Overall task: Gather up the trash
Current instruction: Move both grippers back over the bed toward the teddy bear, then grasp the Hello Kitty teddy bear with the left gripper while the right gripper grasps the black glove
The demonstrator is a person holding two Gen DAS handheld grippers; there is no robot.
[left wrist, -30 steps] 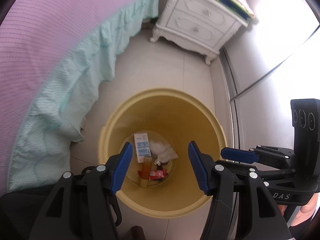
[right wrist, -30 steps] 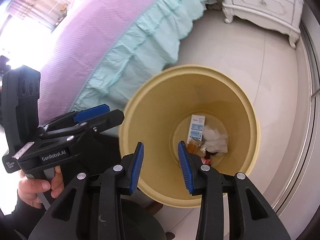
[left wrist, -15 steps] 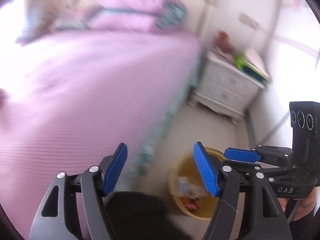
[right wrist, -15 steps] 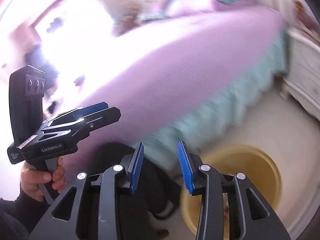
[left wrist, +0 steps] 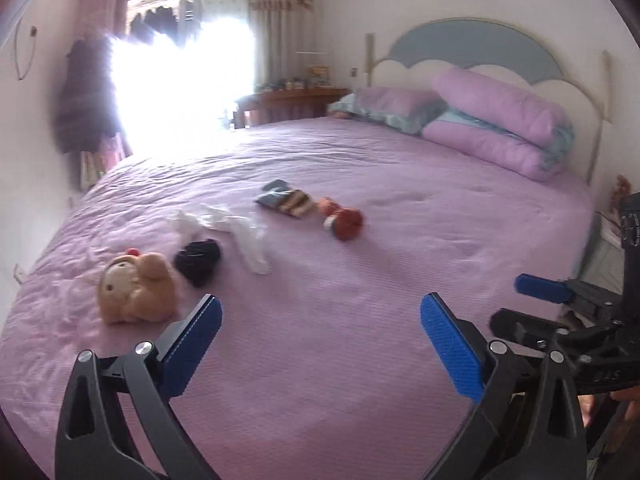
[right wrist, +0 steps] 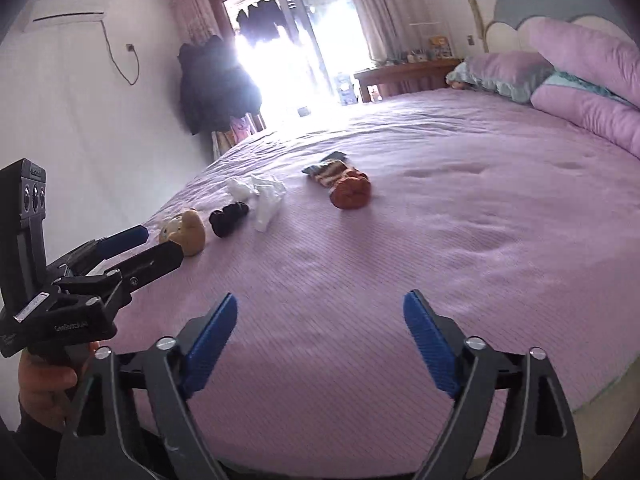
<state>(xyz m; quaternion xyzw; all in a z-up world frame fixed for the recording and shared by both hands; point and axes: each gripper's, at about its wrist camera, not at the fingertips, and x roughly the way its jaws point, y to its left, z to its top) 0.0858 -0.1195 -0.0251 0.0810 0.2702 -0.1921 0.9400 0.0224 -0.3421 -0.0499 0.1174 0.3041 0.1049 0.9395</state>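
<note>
- Crumpled white plastic wrap [left wrist: 236,232] — trash by the look of it — is lying on the purple bedspread [left wrist: 360,280], towards the side of the bed nearer the bright window [left wrist: 180,80].
- Just beside it, a small black bundle [left wrist: 199,260] is resting on the cover, and next to that a tan plush toy [left wrist: 136,288] is lying on its side.
- A little further up the bed, a striped dark packet [left wrist: 286,199] is sitting just beside an orange-red soft toy [left wrist: 344,220].
- The left gripper [left wrist: 320,332] is hovering over bare bedspread, well short of the items; its blue-padded jaws are opening wide, with nothing between them.
- The right gripper [right wrist: 320,328] is also hanging over the near part of the bed, its jaws opening wide and gripping nothing.
- A hand [right wrist: 44,380] is gripping the left gripper's handle at the left edge of the right wrist view.
- Purple pillows [left wrist: 500,128] are lying stacked against a blue and white headboard [left wrist: 472,46].
- Dark clothing [right wrist: 216,84] is hanging near the window — the glare is washing out much of it.
</note>
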